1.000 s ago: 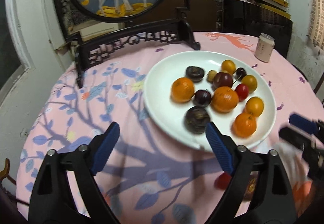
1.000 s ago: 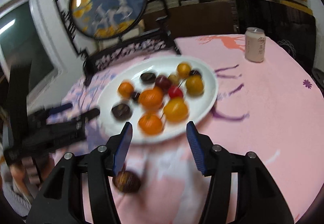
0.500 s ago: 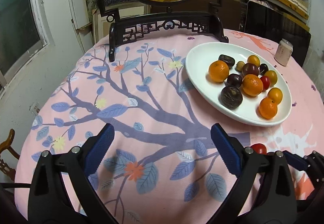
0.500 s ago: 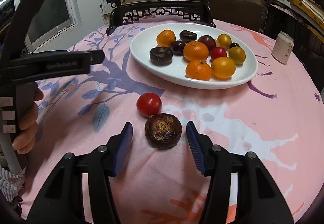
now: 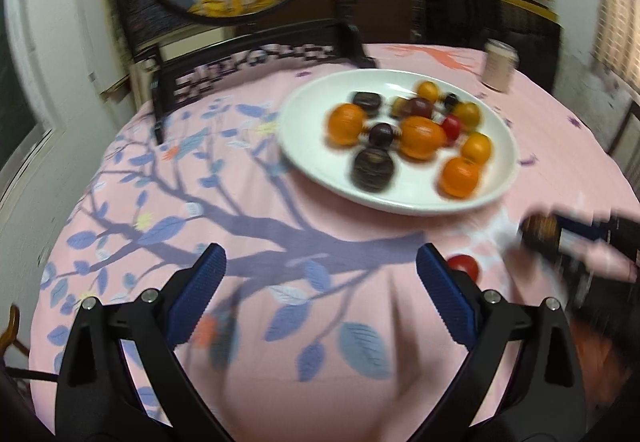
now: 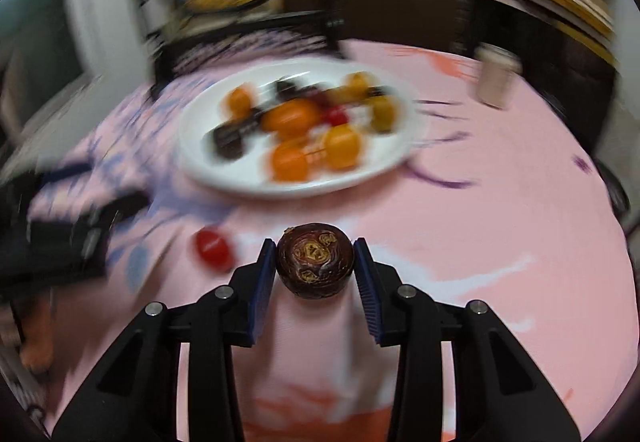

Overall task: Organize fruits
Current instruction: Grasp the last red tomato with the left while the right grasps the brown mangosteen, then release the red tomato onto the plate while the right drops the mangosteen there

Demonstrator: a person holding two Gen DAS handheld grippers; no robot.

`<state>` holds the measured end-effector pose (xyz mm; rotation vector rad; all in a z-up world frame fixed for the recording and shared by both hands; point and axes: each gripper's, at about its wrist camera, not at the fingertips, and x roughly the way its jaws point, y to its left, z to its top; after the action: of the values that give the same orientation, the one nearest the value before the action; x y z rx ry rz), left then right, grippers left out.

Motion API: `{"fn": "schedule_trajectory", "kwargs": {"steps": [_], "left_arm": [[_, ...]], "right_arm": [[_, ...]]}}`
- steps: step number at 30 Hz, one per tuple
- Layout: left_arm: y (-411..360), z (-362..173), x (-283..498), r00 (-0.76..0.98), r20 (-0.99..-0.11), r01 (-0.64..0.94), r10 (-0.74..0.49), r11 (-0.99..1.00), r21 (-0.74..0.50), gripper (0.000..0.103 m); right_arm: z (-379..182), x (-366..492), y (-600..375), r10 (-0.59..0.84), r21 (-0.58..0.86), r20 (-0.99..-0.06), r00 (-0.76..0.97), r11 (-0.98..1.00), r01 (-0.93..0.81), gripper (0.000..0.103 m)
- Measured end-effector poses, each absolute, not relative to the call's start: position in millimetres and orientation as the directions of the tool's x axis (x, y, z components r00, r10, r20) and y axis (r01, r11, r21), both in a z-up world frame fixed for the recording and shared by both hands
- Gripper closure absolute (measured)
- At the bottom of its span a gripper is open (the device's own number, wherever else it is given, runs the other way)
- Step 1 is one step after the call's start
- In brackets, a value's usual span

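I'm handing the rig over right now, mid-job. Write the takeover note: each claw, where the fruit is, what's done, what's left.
Right claw: closing on the dark brown round fruit, which sits between its pads, apparently touching both.
Left claw: wide open, empty, above the pink tablecloth.
White plate: already holds oranges, dark fruits and small red and yellow ones.
Loose: a red cherry tomato on the cloth, left of the right claw.
Left to do: plate the brown fruit, then the tomato.
Both views are blurred.

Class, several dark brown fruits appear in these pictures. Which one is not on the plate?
The dark brown fruit between the closing pads of the right gripper. The other dark ones lie on the white plate among the oranges.
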<state>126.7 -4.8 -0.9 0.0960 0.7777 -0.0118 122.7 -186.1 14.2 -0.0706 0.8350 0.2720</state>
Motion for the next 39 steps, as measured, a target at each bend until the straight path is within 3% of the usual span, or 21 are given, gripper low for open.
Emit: {"fn": "schedule_trajectory", "kwargs": {"steps": [5,19,22,24,29,39], "left_arm": [[-32.2,-9.7,122.9,0.705,-0.708,0.148,-0.027,0.983,0.111,0.005],[-67.1,-27.4,122.3,0.684,-0.727,0.253,-0.056,0.953,0.164,0.008],[-70.4,-31.8,124.9,0.672,-0.739,0.257,-0.046,0.95,0.174,0.02],[-70.8,-36.5,128.5,0.652,-0.757,0.261,-0.044,0.95,0.169,0.043],[-70.3,-37.3,129.4,0.636,-0.767,0.282,-0.083,0.95,0.131,0.069],[-65.6,-27.9,124.9,0.689,-0.724,0.231,-0.038,0.958,0.17,0.07]], "right_arm": [[22.9,133.4,-228.8,0.249,0.19,-0.72,0.647,0.968,-0.162,0.063],[25.6,130.6,-226.1,0.266,0.202,-0.717,0.645,0.964,-0.174,0.063],[25.4,131.1,-227.1,0.262,0.2,-0.718,0.645,0.965,-0.17,0.063],[24.8,131.4,-227.8,0.26,0.199,-0.719,0.645,0.966,-0.167,0.063],[23.3,132.7,-227.6,0.257,0.198,-0.725,0.639,0.966,-0.165,0.063],[22.9,132.7,-228.1,0.257,0.198,-0.727,0.636,0.966,-0.164,0.063]]}}
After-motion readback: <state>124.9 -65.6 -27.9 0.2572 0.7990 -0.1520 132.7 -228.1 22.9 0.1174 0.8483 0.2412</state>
